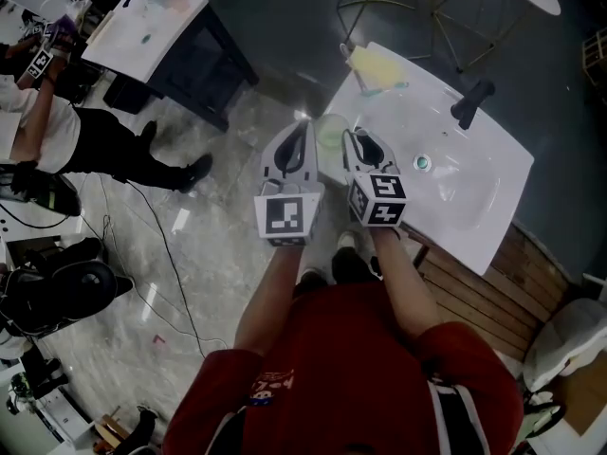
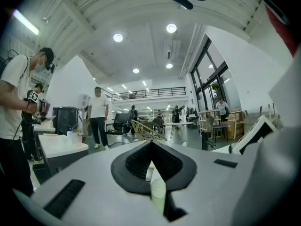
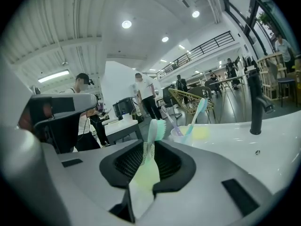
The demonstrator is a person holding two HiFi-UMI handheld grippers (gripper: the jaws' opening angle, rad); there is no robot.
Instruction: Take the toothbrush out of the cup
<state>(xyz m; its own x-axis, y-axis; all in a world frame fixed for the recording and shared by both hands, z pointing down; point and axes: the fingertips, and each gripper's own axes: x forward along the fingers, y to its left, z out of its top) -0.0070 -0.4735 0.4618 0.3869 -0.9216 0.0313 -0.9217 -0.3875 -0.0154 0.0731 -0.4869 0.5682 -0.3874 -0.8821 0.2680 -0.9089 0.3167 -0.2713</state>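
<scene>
A pale green cup (image 1: 332,131) stands at the near left edge of the white sink counter (image 1: 493,207), between my two grippers. My left gripper (image 1: 303,129) is at the cup's left side. In the left gripper view its jaws stand close together, with the cup's pale green wall (image 2: 158,192) in the narrow gap. My right gripper (image 1: 354,137) is at the cup's right side. In the right gripper view it (image 3: 149,147) is shut on a pale green toothbrush (image 3: 155,131), whose bristled head sticks up past the jaw tips.
A yellow cup (image 3: 200,133) with two more toothbrushes stands farther back on the counter (image 1: 377,69). A black faucet (image 1: 471,102) rises behind the basin. A person (image 1: 57,131) stands at the left, near a dark table with a white top (image 1: 152,27). Cables lie on the floor.
</scene>
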